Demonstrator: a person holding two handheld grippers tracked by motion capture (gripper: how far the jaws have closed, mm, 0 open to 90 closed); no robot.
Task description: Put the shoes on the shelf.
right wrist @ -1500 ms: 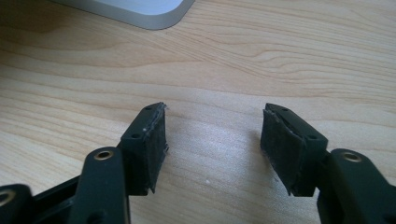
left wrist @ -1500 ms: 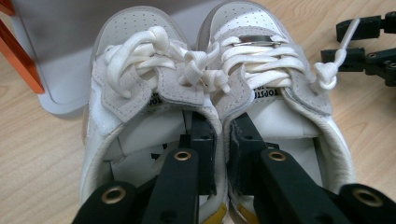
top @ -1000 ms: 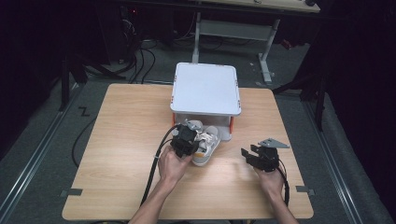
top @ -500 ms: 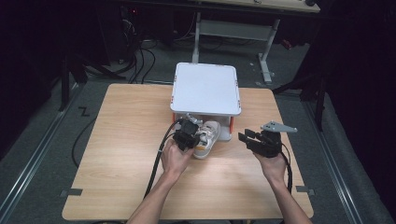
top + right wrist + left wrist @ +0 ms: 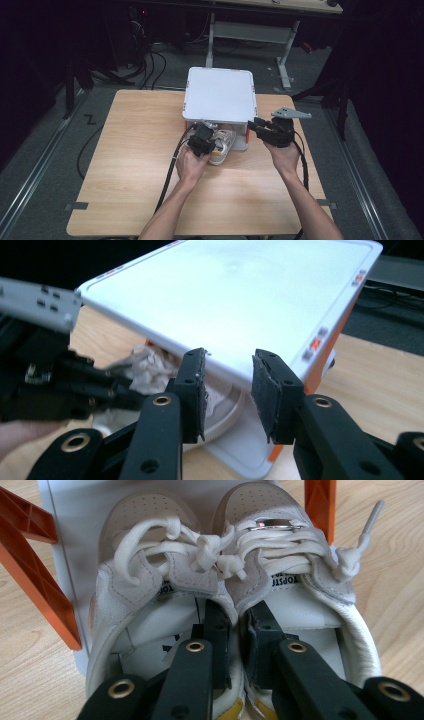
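A pair of pale sneakers (image 5: pixel 223 145) with white laces lies toes-first under a white shelf rack (image 5: pixel 220 95) on orange legs (image 5: pixel 36 580). My left gripper (image 5: pixel 203 137) is shut on the two touching inner collars, left shoe (image 5: pixel 132 565) and right shoe (image 5: pixel 285 555) pinched together between its jaws (image 5: pixel 235 615). My right gripper (image 5: pixel 256 125) hovers raised at the rack's front right corner. Its jaws (image 5: pixel 227 377) have just been closing but stand apart with nothing between them; the rack's top (image 5: pixel 240 290) lies just beyond them.
The rack stands at the far middle of a wooden table (image 5: pixel 125 165). Black cables (image 5: pixel 167 175) trail from both grippers toward the table's near edge. In the right gripper view the left gripper (image 5: pixel 50 385) sits at the left, beside the shoes.
The right hand has risen from the table and moved forward to the rack's front right corner, its jaws narrowing. The left gripper has nudged the shoes slightly further under the shelf.
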